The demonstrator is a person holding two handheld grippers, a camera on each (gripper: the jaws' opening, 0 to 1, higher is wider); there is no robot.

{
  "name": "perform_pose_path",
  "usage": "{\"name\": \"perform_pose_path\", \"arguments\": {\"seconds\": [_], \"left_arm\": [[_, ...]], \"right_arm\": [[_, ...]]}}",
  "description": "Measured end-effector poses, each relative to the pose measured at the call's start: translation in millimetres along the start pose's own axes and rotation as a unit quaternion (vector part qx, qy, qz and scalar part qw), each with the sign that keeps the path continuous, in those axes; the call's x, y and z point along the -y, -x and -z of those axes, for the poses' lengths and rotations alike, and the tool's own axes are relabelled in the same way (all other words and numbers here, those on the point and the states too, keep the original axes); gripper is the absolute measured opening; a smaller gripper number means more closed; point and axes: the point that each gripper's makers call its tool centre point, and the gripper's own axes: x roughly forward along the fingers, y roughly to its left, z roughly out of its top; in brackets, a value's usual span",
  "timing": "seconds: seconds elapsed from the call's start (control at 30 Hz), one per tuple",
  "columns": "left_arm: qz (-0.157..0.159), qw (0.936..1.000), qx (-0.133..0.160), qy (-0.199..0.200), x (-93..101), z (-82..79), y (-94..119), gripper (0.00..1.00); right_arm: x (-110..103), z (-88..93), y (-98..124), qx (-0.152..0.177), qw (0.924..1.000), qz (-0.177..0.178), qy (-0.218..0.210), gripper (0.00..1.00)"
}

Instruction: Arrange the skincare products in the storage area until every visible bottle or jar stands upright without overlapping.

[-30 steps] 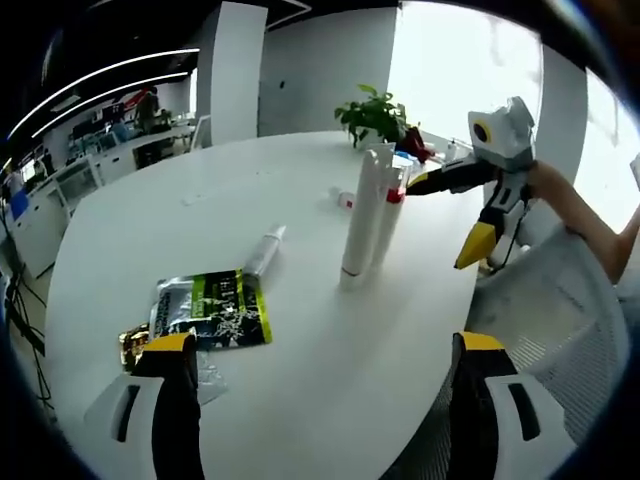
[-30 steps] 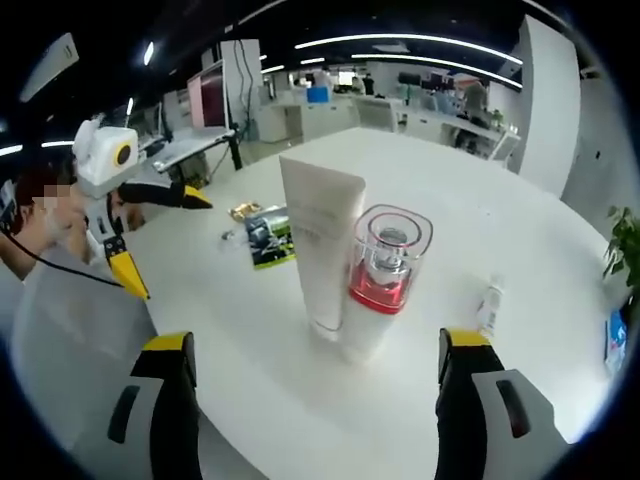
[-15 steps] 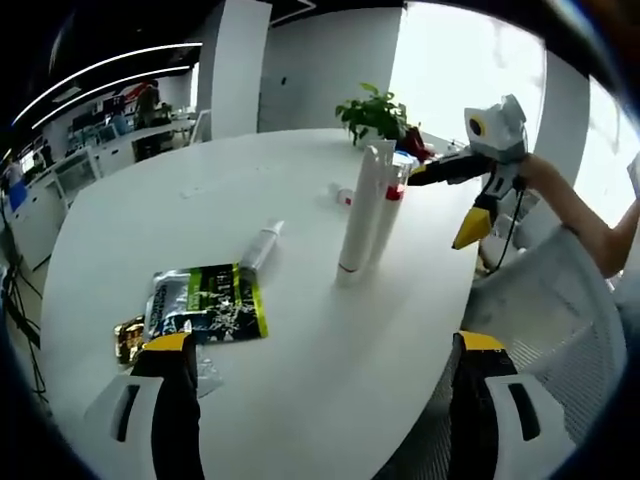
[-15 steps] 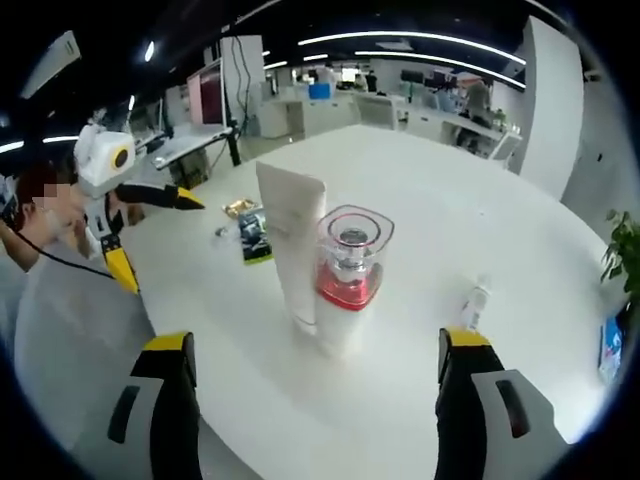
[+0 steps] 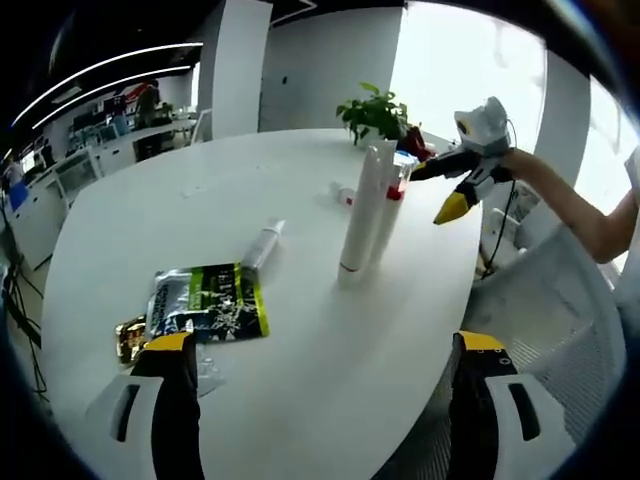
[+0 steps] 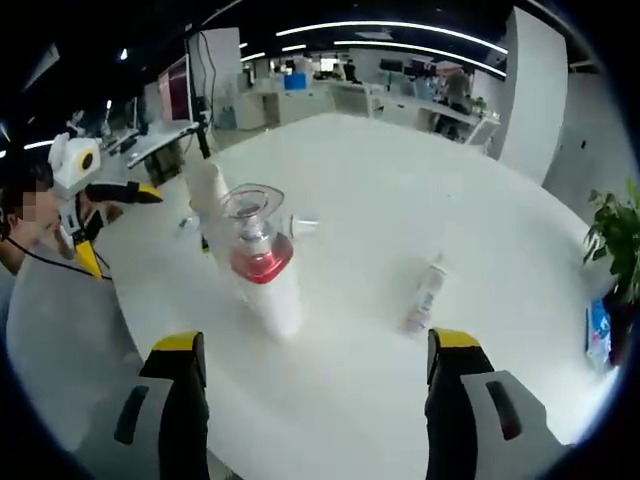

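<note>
A tall white tube (image 5: 360, 210) stands upright mid-table, and a white bottle with a red band and clear cap (image 5: 393, 188) stands right behind it, touching or nearly so. A slim white tube (image 5: 263, 248) lies flat near a green-black sachet (image 5: 210, 305). A small bottle (image 6: 425, 290) lies on its side. My left gripper (image 5: 325, 345) is open over the near table edge, holding nothing. My right gripper (image 6: 316, 345) is open, with the capped bottle (image 6: 258, 255) ahead to the left. Each gripper shows in the other's view: the right gripper (image 5: 441, 190), the left gripper (image 6: 118, 232).
A potted plant (image 5: 375, 112) stands at the far edge of the round white table (image 5: 150, 200). A gold wrapper (image 5: 130, 340) lies beside the sachet. A white mesh chair (image 5: 560, 330) is on the right. A person's arm (image 5: 575, 205) holds the right gripper.
The right gripper has drawn back from the capped bottle and swung right; the bottle and tube now sit left in its view. The left gripper has hardly moved.
</note>
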Motion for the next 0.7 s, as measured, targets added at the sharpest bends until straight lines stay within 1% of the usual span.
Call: {"name": "perform_pose_path", "arguments": {"seconds": [0.13,0.2,0.23,0.27,0.33,0.4,0.47,0.5,0.53,0.7], "left_arm": [[-0.002,1.0000,0.000,0.000,-1.8,-0.1,1,0.99],[-0.001,1.0000,0.001,0.000,-1.6,-0.2,1,0.99],[0.001,1.0000,0.000,0.000,-0.7,0.1,1,0.99],[0.002,1.0000,-0.001,-0.001,-0.4,0.2,0,0.99],[0.003,1.0000,-0.001,-0.002,-0.1,0.1,0,0.99],[0.004,1.0000,0.000,-0.001,-0.3,-0.7,0,0.99],[0.003,1.0000,0.002,0.000,-0.8,-1.5,1,0.99],[0.003,1.0000,0.002,0.001,-1.0,-1.7,1,0.99],[0.004,1.0000,0.000,0.002,-0.9,-1.2,1,0.99],[0.006,1.0000,-0.002,0.000,1.0,-0.5,0,0.99]], "right_arm": [[16,4.1,-4,-0.009,0.9999,0.006,-0.005,0.87],[19,5.1,-8,-0.010,0.9999,0.004,-0.007,0.84],[24,6.3,-13,-0.009,0.9997,-0.006,-0.022,0.82],[26,8.5,-15,-0.013,0.9990,-0.011,-0.042,0.81],[32,7.6,-19,-0.005,0.9988,-0.012,-0.047,0.77],[40,9.1,-22,-0.008,0.9983,-0.006,-0.057,0.72],[43,13.7,-24,-0.016,0.9973,0.009,-0.072,0.69],[39,14.3,-25,-0.018,0.9978,-0.002,-0.063,0.66],[40,14.9,-28,-0.022,0.9972,-0.002,-0.071,0.65],[50,14.8,-37,-0.029,0.9973,0.003,-0.067,0.64]]}}
